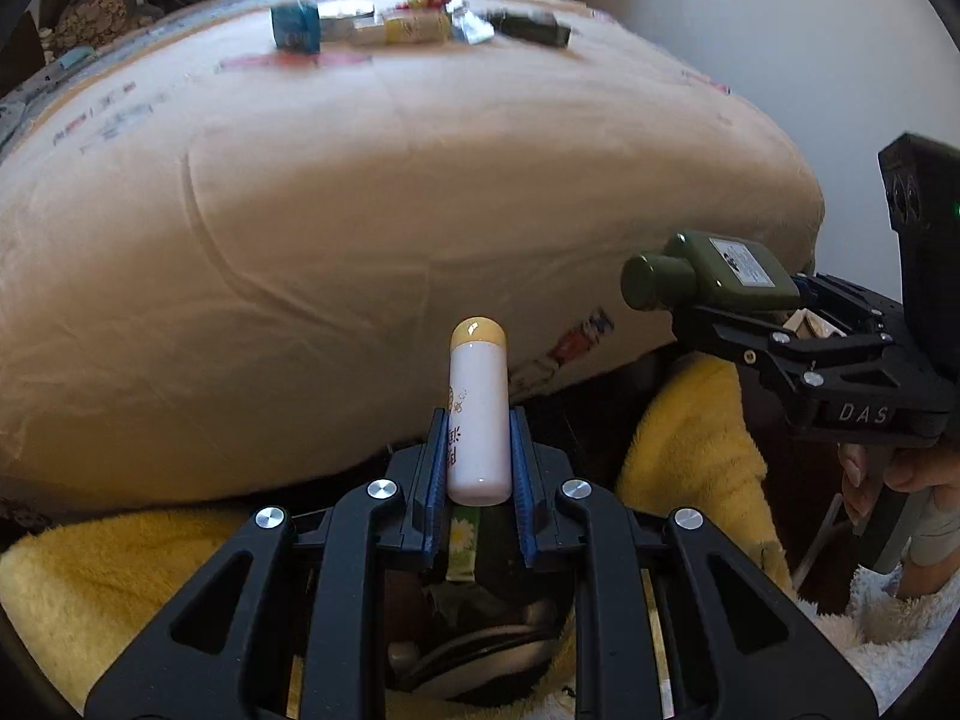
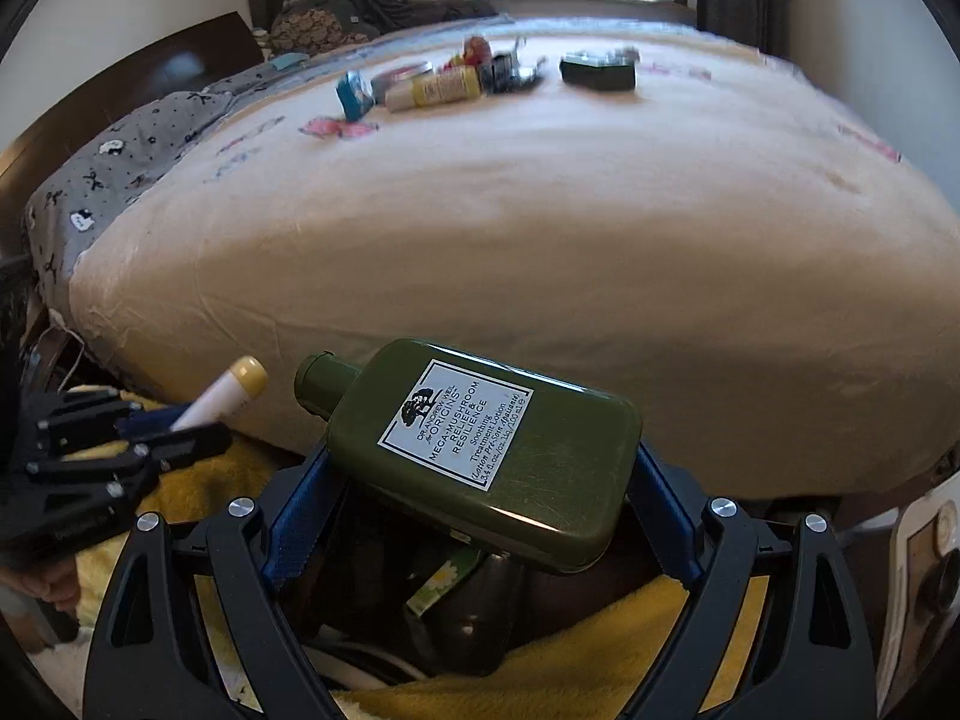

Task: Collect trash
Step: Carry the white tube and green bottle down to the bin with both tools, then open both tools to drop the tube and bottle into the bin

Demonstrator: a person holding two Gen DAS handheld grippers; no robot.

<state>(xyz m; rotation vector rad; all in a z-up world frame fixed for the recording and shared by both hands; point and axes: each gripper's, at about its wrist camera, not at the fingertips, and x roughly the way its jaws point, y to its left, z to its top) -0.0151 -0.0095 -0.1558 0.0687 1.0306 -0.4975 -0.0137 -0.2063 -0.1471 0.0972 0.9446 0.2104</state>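
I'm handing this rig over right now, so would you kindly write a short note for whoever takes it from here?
Left claw: shut on a white tube with a yellow cap, held upright.
Right claw: closed on a flat green bottle, cap pointing left, jaws wide around its body.
Both hang over a dark bin nested in yellow fleece at the foot of the bed; some trash already lies inside.
Left to do: drop both items in, then fetch the cluster at the far end of the bed, including a dark box.
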